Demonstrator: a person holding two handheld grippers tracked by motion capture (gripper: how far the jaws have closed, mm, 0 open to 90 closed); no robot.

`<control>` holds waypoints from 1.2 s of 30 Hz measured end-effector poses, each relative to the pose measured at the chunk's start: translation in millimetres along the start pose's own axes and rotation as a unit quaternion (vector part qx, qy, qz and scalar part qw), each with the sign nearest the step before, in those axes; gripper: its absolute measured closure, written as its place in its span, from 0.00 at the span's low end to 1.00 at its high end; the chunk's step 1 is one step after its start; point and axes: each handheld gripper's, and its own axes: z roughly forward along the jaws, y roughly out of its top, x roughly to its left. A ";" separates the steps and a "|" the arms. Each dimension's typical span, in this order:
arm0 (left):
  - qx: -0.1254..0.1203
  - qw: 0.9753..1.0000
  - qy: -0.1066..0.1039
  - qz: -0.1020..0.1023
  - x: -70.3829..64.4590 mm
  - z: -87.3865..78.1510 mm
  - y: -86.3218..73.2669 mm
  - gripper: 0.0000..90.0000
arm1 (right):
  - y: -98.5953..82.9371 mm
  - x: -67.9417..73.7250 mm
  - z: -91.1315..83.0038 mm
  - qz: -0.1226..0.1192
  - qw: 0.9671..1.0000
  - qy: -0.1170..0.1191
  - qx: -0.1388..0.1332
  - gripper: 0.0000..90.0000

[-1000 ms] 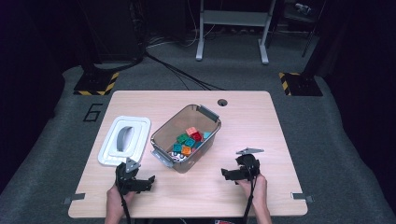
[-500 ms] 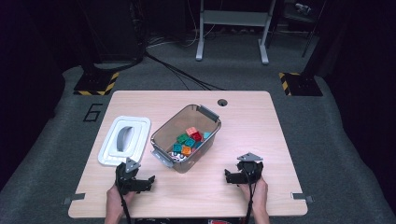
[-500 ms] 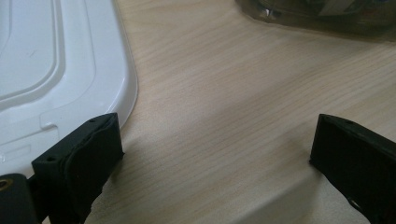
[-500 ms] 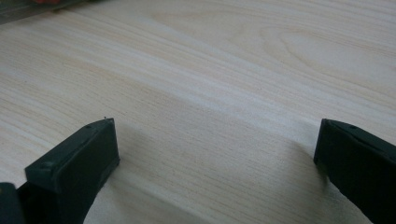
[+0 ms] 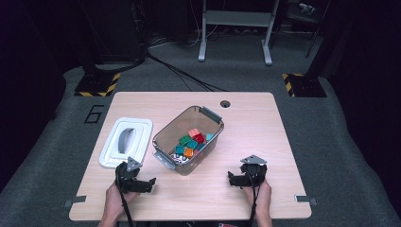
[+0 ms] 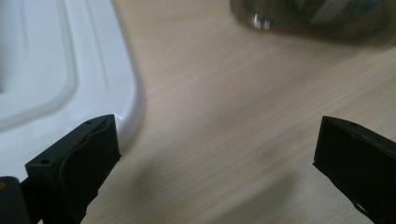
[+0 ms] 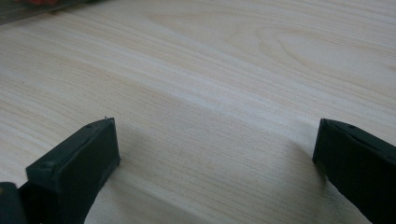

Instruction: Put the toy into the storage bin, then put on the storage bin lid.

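Glossy white plastic lid [image 6: 56, 70], matt wooden table [image 7: 224, 70]

1. I see the white lid [image 5: 126, 143] lying flat on the tabletop [image 5: 265, 132], just left of the bin [image 5: 188, 140], with its grey handle facing up.
2. The bin is clear, grey-tinted plastic, open-topped, upright, and set at an angle to the lid.
3. Coloured blocks [image 5: 191, 141] in green, red, orange and teal are piled inside the bin.

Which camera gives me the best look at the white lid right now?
The high view: it shows the whole white lid lying flat on the table, left of the clear bin, grey handle up. The left gripper view catches just one rounded corner beside the left gripper. The right gripper view looks at bare wood.
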 end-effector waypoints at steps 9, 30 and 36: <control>-0.026 0.999 -0.001 -0.038 46.6 -13.6 39.5 0.00 | -0.1 -0.5 0.0 -0.002 1.000 -0.001 0.000 0.00; 0.045 0.996 0.036 -0.074 110.8 34.3 82.9 0.02 | 0.2 -0.4 0.2 0.000 1.000 -0.001 -0.001 0.00; 0.042 0.992 0.065 -0.098 120.4 41.5 88.7 0.16 | 0.0 0.4 -0.2 0.005 1.000 -0.001 0.000 0.01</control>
